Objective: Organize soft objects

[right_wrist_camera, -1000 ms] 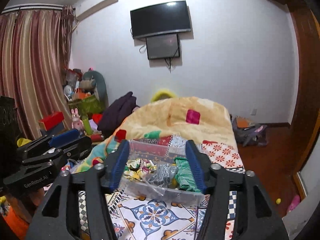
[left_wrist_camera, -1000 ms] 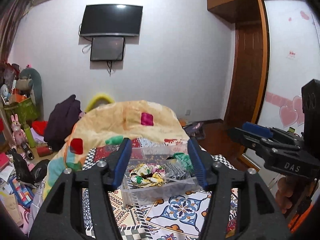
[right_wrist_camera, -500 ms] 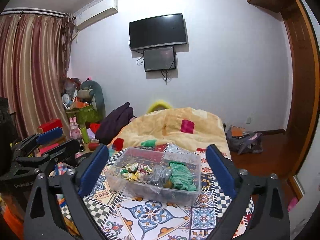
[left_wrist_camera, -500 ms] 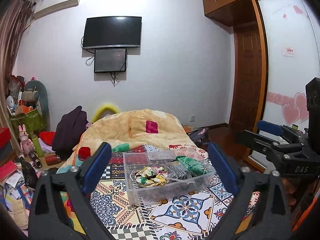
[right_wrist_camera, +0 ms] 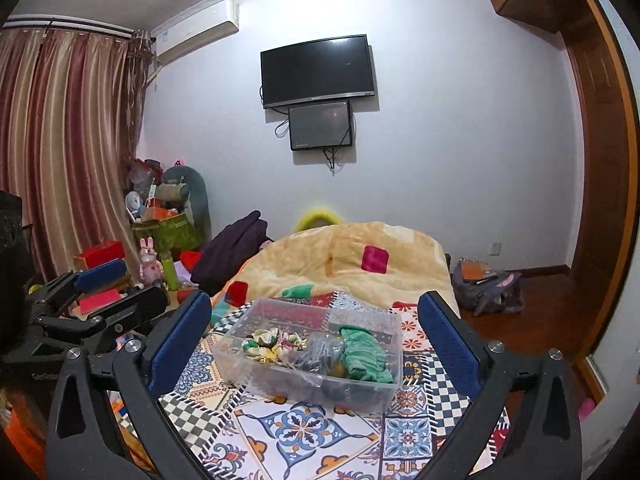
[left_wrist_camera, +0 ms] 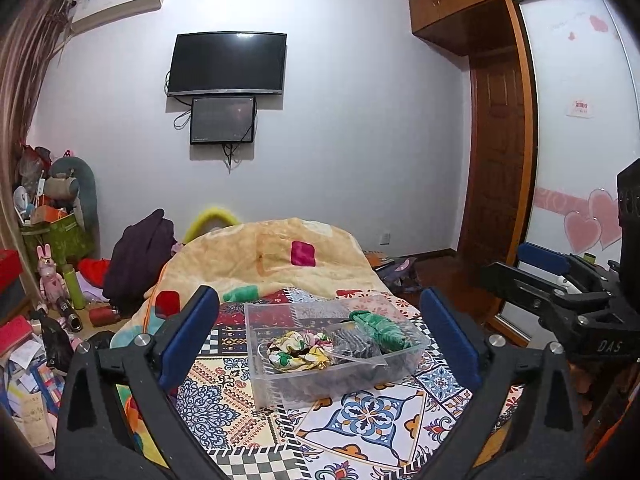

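Note:
A clear plastic box [left_wrist_camera: 280,384] [right_wrist_camera: 256,372] stands on the patterned bed cover. It holds a floral scrunchie [left_wrist_camera: 298,354] [right_wrist_camera: 266,344], a grey-black one [left_wrist_camera: 354,346] [right_wrist_camera: 316,354] and a green one [left_wrist_camera: 380,330] [right_wrist_camera: 362,354]. My left gripper [left_wrist_camera: 320,322] is open wide and empty, held back from the box. My right gripper [right_wrist_camera: 314,326] is also open and empty, back from the box. Each gripper shows at the edge of the other's view, the right one [left_wrist_camera: 560,296] and the left one [right_wrist_camera: 92,300].
A yellow blanket [left_wrist_camera: 276,252] is heaped behind the box. Clutter, boxes and toys [left_wrist_camera: 44,280] lie on the floor at left. A bag [right_wrist_camera: 488,284] lies on the wooden floor at right by the wardrobe [left_wrist_camera: 580,160]. A TV [left_wrist_camera: 228,64] hangs on the far wall.
Both grippers have opened from nearly closed to wide and have pulled back and up from the box. The box and scrunchies have not moved.

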A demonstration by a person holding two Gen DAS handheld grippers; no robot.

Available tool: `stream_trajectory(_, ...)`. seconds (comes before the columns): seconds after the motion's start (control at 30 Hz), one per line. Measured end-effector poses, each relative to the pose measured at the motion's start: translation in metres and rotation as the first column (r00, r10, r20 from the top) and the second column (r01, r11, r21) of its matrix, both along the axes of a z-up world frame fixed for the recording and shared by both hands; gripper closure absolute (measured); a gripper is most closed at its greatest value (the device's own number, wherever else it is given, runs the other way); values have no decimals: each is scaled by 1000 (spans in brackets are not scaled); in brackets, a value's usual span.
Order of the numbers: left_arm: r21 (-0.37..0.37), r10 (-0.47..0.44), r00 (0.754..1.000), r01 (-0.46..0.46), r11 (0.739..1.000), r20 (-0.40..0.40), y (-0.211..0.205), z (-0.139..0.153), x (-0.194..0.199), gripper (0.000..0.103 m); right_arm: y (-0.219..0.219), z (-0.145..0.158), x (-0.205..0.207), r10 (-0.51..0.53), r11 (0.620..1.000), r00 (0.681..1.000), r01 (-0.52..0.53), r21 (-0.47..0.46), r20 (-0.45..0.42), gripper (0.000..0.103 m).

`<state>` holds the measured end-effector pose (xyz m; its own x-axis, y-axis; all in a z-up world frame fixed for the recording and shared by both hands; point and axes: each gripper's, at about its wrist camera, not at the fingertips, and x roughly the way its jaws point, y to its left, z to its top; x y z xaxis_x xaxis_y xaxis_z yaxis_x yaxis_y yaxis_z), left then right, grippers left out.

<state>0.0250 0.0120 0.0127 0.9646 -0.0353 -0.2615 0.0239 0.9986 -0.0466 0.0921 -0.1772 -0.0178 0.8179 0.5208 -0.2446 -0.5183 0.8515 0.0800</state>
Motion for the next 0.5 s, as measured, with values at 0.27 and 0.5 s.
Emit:
stream_trajectory(0.27,1,3,1000,-3,1000,3,1,1,-1,1,-1,-1,-1,-2,1000,1000,2,2,4,0)
stream_trajectory(0.5,3,3,1000,-3,1000,8,-2,1,-2,1,-2,-1,2,-14,1000,1000,14,5,3,0)
